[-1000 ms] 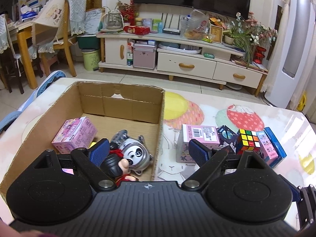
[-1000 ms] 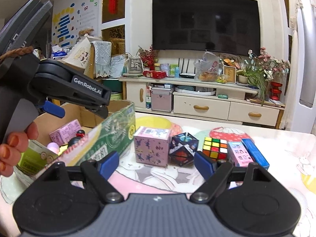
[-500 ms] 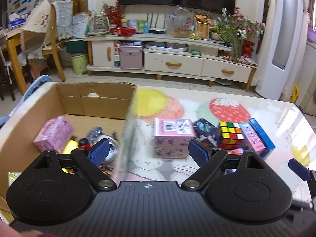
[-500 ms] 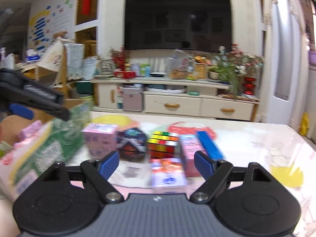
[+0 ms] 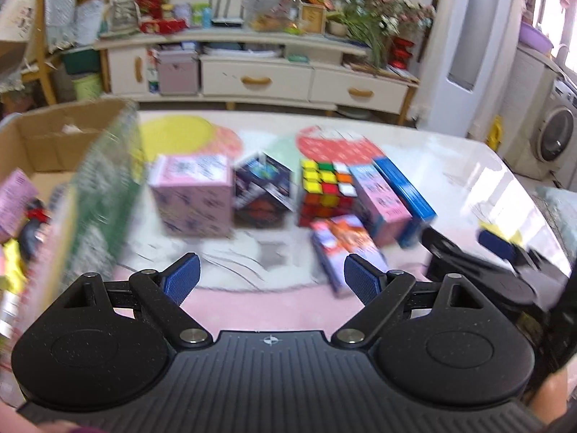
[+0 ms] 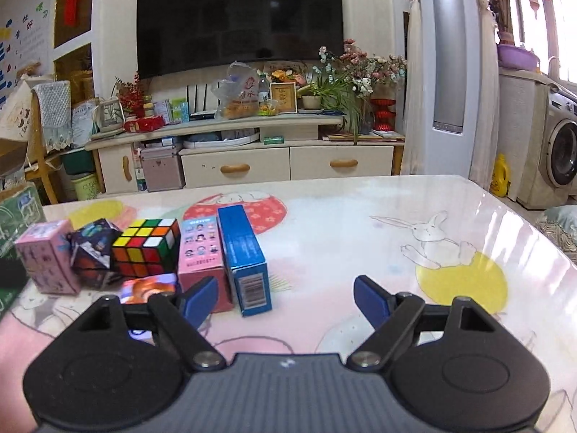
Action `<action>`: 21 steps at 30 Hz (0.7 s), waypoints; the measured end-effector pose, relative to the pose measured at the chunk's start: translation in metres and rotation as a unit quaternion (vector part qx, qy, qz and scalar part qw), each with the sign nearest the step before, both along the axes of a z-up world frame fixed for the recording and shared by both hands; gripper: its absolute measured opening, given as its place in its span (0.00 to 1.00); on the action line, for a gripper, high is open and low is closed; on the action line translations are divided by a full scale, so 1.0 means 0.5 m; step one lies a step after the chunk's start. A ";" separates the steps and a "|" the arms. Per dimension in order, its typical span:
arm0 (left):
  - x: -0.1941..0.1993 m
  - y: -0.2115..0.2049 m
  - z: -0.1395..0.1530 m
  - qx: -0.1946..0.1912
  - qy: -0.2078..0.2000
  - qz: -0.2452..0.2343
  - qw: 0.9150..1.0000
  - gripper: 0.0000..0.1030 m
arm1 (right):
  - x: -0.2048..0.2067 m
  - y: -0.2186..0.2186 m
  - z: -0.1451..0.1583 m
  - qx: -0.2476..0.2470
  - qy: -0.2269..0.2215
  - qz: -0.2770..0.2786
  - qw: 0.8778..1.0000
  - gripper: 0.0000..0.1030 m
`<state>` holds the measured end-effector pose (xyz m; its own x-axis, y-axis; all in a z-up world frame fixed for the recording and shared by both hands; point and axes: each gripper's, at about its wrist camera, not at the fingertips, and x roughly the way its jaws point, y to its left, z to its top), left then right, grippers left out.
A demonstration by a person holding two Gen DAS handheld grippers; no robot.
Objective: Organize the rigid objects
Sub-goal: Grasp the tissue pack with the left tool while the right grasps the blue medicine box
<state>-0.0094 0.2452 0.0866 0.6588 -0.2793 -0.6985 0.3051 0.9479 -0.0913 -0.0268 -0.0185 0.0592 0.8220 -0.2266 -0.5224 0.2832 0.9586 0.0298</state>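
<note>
Jaws of both grippers stand spread and hold nothing, the right gripper (image 6: 285,297) just narrowing, the left gripper (image 5: 270,281) wide. Judging by the layout, sorting is partly done: a few items lie in the cardboard box (image 5: 54,133), while a glossy Rubik's cube (image 6: 146,245), two pink cartons, a dark faceted cube (image 6: 93,249), a slim blue carton (image 6: 245,256) and a small flat pack wait, clustered, on the shiny printed tabletop (image 6: 360,216).

multicoloured cube (image 6: 146,245), blue box (image 6: 243,252), pink rabbit-print tablecloth (image 6: 396,238).
</note>
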 end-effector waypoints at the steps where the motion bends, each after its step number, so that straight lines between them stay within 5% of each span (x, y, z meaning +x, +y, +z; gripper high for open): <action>1: -0.005 -0.011 -0.007 -0.001 0.005 -0.004 1.000 1.00 | 0.005 -0.002 -0.003 -0.002 0.001 0.003 1.000 0.79; 21: 0.030 -0.161 -0.100 0.002 0.045 -0.016 0.999 1.00 | 0.096 -0.070 -0.035 0.008 0.021 0.050 0.999 0.76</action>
